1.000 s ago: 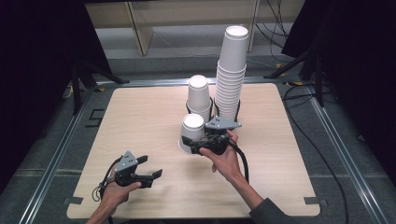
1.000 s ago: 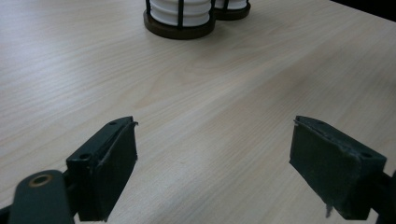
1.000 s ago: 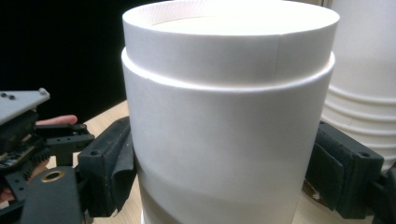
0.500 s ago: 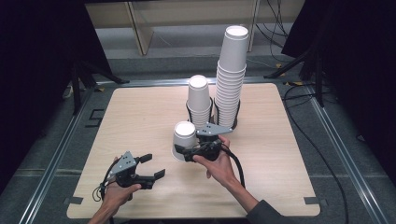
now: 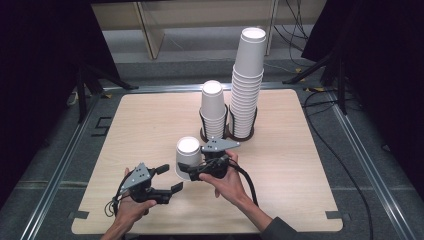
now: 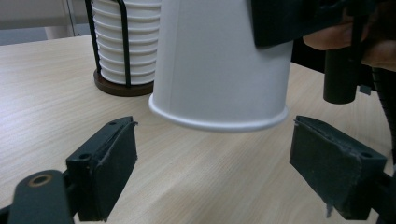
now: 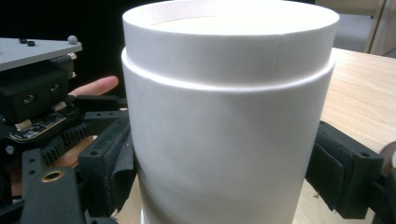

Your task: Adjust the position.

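Right gripper clamps a smooth white paper cup, inverted, rolled rim above the pale wood table. Left gripper jaws apart, just beside. Ribbed cup stacks in wire holders stand behind.

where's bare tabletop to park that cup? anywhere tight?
Free: the light wooden tabletop left of the shorter rack-held stack of white paper cups, and the right side past the tall stack. Crowded: the near centre, where the right gripper clamps an upside-down white paper cup just off the wood, with the open left gripper beside it.
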`<state>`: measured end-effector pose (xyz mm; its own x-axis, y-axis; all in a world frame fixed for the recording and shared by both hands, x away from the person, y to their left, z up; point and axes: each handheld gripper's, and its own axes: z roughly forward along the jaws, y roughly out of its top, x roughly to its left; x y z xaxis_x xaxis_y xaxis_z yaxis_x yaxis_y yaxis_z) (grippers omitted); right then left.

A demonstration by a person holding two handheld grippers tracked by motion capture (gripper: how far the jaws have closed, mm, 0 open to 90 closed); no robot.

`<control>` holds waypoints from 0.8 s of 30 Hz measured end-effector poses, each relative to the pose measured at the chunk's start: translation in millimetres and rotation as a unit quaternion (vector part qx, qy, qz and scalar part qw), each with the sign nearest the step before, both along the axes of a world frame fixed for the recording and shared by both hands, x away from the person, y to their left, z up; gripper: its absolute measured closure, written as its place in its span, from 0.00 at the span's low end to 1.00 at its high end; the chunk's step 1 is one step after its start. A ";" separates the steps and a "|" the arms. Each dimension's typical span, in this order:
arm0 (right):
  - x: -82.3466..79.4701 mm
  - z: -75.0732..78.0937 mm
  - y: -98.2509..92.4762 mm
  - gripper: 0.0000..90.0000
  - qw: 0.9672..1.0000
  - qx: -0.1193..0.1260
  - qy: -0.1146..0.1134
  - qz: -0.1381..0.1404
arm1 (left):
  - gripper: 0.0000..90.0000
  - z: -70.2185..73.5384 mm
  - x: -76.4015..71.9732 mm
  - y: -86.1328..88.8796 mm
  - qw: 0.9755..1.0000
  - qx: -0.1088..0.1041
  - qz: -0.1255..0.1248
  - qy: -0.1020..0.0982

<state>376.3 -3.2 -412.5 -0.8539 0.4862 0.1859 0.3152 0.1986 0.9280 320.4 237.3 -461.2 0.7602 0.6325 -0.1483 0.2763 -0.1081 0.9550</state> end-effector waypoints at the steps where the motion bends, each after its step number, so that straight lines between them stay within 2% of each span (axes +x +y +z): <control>1: -1.8 -1.2 3.2 0.20 1.000 0.004 0.007 0.006 | 0.16 -0.3 -0.1 -0.8 1.000 -0.005 0.002 0.003; 3: -2.9 -1.4 3.8 0.20 1.000 0.000 0.011 0.003 | 0.16 -0.1 0.1 -0.9 1.000 -0.004 -0.001 0.001; 4: -2.4 -2.5 5.3 0.20 1.000 -0.002 0.000 0.008 | 0.16 -0.1 0.1 -1.1 1.000 -0.001 -0.002 -0.001; 5: -3.6 -3.4 7.3 0.21 1.000 0.002 0.009 0.014 | 0.16 0.5 -0.8 -1.3 1.000 0.006 0.001 0.001; 6: -4.6 -4.1 9.7 0.21 1.000 0.000 0.000 0.019 | 0.16 1.0 -1.7 -1.7 1.000 0.014 0.004 0.004; 7: -6.9 -4.3 11.3 0.21 1.000 0.003 0.013 0.020 | 0.16 0.9 -1.4 -1.8 1.000 0.017 0.002 0.000; 8: -8.3 -4.6 12.7 0.21 1.000 0.003 0.010 0.020 | 0.15 0.2 -1.1 -2.9 1.000 0.011 0.000 -0.003; 9: -8.3 -4.6 12.7 0.21 1.000 0.003 0.010 0.020 | 0.15 0.7 -2.0 -3.2 1.000 0.013 0.003 0.000; 10: -7.7 -4.5 13.4 0.21 1.000 -0.004 -0.005 0.024 | 0.13 0.5 -1.8 -4.0 1.000 0.013 0.002 -0.003; 11: -11.3 -4.5 16.4 0.21 1.000 -0.003 0.007 0.024 | 0.09 -0.4 -1.6 -6.5 1.000 0.007 0.004 -0.004; 12: -11.3 -4.5 16.4 0.21 1.000 -0.003 0.007 0.024 | 0.08 -0.4 -1.6 -6.5 1.000 0.007 0.004 -0.004; 13: -11.4 -6.0 19.4 0.21 0.999 0.008 0.007 0.030 | 0.06 0.6 -2.6 -6.5 1.000 0.019 0.009 -0.001; 14: -11.9 -6.3 20.5 0.21 0.999 0.011 0.008 0.033 | 0.04 -0.3 -1.9 -8.1 1.000 0.011 0.007 -0.004; 15: -14.2 -5.6 21.2 0.21 0.999 0.009 0.023 0.035 | 0.03 0.7 -2.7 -8.0 1.000 0.020 0.011 -0.002; 17: -13.8 -6.6 23.0 0.21 0.999 0.017 0.016 0.039 | 0.02 1.0 -3.0 -9.1 1.000 0.017 0.013 -0.007; 18: -15.5 -6.2 24.0 0.21 0.998 0.018 0.025 0.046 | 0.01 1.1 -3.2 -9.6 1.000 0.014 0.012 -0.010; 19: -15.0 -6.5 24.8 0.21 0.999 0.020 0.014 0.048 | 0.01 1.4 -3.1 -9.5 1.000 0.016 0.011 -0.013; 21: -16.9 -5.9 25.8 0.21 0.998 0.026 0.023 0.052 | 0.01 0.5 -2.3 -10.6 1.000 0.005 0.005 -0.020; 22: -18.0 -6.0 26.5 0.21 0.997 0.031 0.032 0.055 | 0.02 1.9 -4.7 -8.8 1.000 0.012 0.006 -0.021; 23: -18.0 -6.0 26.5 0.21 0.997 0.031 0.032 0.055 | 0.06 1.9 -4.7 -8.8 1.000 0.012 0.006 -0.021; 24: -17.7 -6.0 26.6 0.21 0.997 0.032 0.029 0.057 | 0.06 1.9 -4.3 -8.7 1.000 0.009 0.003 -0.026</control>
<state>358.6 23.5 -418.5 -0.8899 0.3718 0.2642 0.3477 0.1778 0.9206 316.1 228.7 -459.3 0.7628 0.6391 -0.0983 0.2278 -0.1233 0.9659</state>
